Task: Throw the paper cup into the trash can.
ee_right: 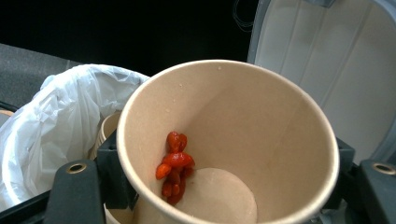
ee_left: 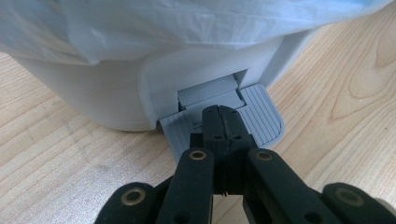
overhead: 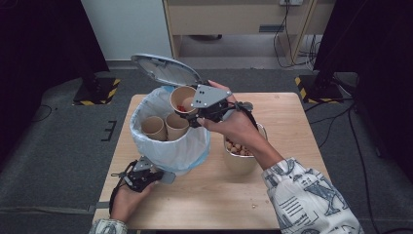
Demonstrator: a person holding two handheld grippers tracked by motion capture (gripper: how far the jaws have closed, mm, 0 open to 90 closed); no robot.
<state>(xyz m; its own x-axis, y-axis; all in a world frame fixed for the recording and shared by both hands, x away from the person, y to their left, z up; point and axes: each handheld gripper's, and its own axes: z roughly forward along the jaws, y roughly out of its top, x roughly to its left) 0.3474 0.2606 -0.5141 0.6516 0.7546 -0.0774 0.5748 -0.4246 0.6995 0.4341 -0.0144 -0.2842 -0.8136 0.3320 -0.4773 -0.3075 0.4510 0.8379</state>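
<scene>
- Left gripper (ee_left: 223,122), jaws pressed fully together with nothing between them, is bearing down on the ribbed grey plastic foot pedal (ee_left: 261,116) at the 6 o'clock base of the round white pedal bin (overhead: 170,146).
- Grey domed lid (overhead: 163,68) is standing open at 12 o'clock.
- Right gripper (overhead: 204,109), jaws clamped on the wall of a tan paper cup (ee_right: 261,140), is holding it tilted over the bin mouth, toward 1 o'clock.
- Red food scraps (ee_right: 173,165) are clinging inside the cup.
- Two more tan paper cups (overhead: 165,126) are sitting in the white bag liner (ee_right: 56,121).
- Wooden surface (overhead: 292,185) is carrying a metal pot of nuts (overhead: 238,151) at the bin's 3 o'clock.
</scene>
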